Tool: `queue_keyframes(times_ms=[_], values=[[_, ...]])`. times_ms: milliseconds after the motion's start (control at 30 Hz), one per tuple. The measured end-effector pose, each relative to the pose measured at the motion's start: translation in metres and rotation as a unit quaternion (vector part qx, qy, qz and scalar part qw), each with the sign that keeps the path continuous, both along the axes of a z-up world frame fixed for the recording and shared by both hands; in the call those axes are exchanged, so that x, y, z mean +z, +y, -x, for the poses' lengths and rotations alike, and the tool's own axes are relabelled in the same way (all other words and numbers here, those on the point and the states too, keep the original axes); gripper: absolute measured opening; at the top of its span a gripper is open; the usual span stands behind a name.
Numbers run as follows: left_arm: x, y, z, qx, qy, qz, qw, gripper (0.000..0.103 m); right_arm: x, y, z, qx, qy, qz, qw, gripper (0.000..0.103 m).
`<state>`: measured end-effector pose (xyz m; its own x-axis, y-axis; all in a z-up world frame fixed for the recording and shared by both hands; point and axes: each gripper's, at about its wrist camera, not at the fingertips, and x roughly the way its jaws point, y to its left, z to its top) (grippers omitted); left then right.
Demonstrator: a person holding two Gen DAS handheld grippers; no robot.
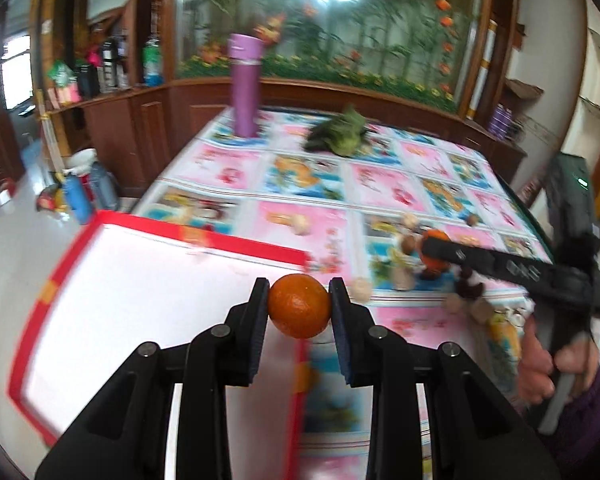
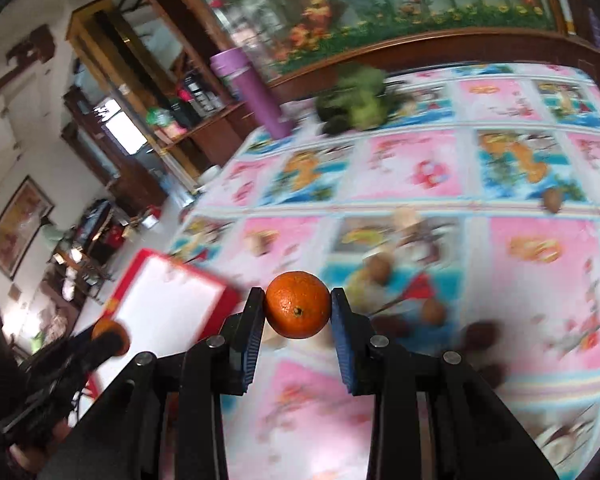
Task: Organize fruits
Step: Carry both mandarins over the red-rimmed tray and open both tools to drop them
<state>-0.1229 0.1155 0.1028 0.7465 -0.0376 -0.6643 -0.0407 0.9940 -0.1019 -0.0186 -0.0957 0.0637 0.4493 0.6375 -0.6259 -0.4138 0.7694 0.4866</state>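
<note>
Far wall: dark wooden cabinet (image 1: 148, 112) under a large glass panel painted with flowers (image 1: 340, 24). Pale glossy floor (image 1: 16, 216) on the left, bright window (image 1: 16, 76) beyond. Framed picture (image 2: 18, 226) hangs on the left wall.

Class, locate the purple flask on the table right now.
In the left wrist view, the purple flask stands upright at the table's far left edge, left of the leafy greens.

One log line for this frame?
left gripper: holds small orange above red-rimmed white tray | right gripper: holds second orange
</note>
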Motion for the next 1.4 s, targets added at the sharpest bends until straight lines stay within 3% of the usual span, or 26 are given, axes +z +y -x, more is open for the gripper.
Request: queue_keyframes(times_ms=[233, 467, 667, 1100, 1167, 1233, 1267, 1400], values=[[-0.012, 0.061, 0.021, 0.087, 0.005, -0.039, 0.9955, 0.032, 0.009, 0.086, 0.045, 0.094, -0.003, -0.017, 0.995, 0.032], [-0.038, 0.096, 0.04, 0.116, 0.036, -0.036, 0.992, 0.032, -0.011, 0.16, 0.083, 0.161, -0.001, 0.03, 0.986, 0.032], [-0.052, 0.107, 0.046, 0.122, 0.055, -0.037, 0.9903, 0.032, -0.031, 0.172, 0.087, 0.161, 0.017, 0.052, 0.985, 0.032], [-0.065, 0.119, 0.05, 0.149, 0.082, -0.039, 0.9847, 0.034, -0.043, 0.179, 0.09, 0.154, 0.031, 0.083, 0.984, 0.036], [-0.061, 0.121, 0.052, 0.154, 0.077, -0.044, 0.9841, 0.038, -0.039, 0.175, 0.093, 0.154, 0.024, 0.08, 0.985, 0.046], [-0.054, 0.119, 0.056, 0.16, 0.061, -0.054, 0.9838, 0.057, -0.034, 0.171, 0.095, 0.154, 0.014, 0.069, 0.985, 0.056], [-0.05, 0.118, 0.059, 0.162, 0.051, -0.059, 0.9837, 0.06, -0.029, 0.166, 0.096, 0.153, 0.004, 0.061, 0.986, 0.058], [-0.033, 0.11, 0.064, 0.158, 0.023, -0.072, 0.9846, 0.064, -0.018, 0.146, 0.096, 0.147, -0.023, 0.047, 0.988, 0.058]])
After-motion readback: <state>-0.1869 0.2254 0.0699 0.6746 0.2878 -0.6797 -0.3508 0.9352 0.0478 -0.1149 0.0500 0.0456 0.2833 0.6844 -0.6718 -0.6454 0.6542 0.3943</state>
